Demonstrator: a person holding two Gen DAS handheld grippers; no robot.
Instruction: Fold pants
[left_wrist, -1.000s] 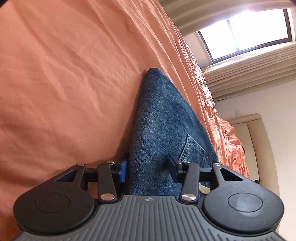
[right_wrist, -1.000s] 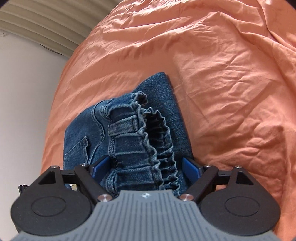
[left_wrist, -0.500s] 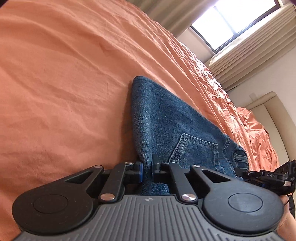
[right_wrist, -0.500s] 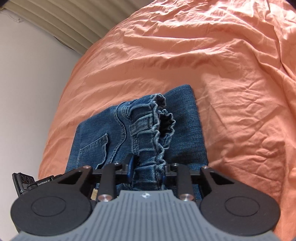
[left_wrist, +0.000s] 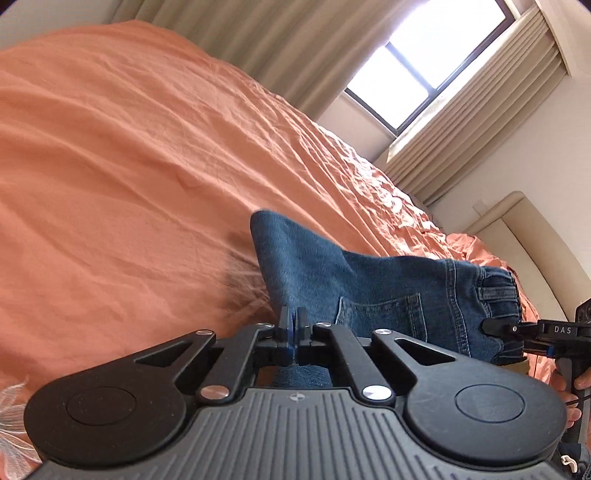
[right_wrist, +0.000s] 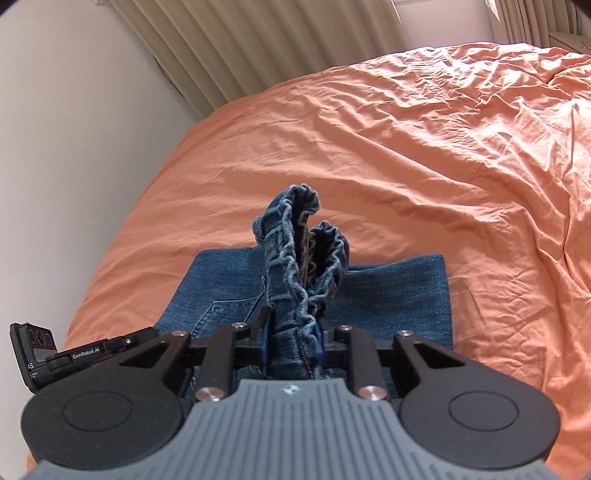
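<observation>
Fingers (left_wrist: 282, 326) of the left gripper (left_wrist: 291, 334) sit pressed together on a thin fold edge of the blue jeans (left_wrist: 373, 291), low centre of the left view, while the right gripper (right_wrist: 291, 341) is closing its fingers (right_wrist: 263, 339) on the bunched elastic waistband (right_wrist: 299, 258), which stands up between them in the lower middle of the right view. The jeans sit on the orange bed cover (right_wrist: 406, 155), already doubled over, with the gripped end raised off it and the lower layer flat beneath. From where I stand, the left hold looks the weaker one: it pinches only a sliver of denim at the very edge, and the weight of the hanging cloth could pull that sliver free if the hands travel apart or rise unevenly. The waistband is thick and springy, so it may squirm out sideways, or only one of its gathered layers may be caught. The flat layer could also drag along and crease, spoiling the fold. By count: one pair of jeans, two grippers, one back pocket (left_wrist: 380, 314) showing, one bed, one window (left_wrist: 424, 62) at upper right of the left view, and part of a person's hand (left_wrist: 578, 384) at its right edge.
</observation>
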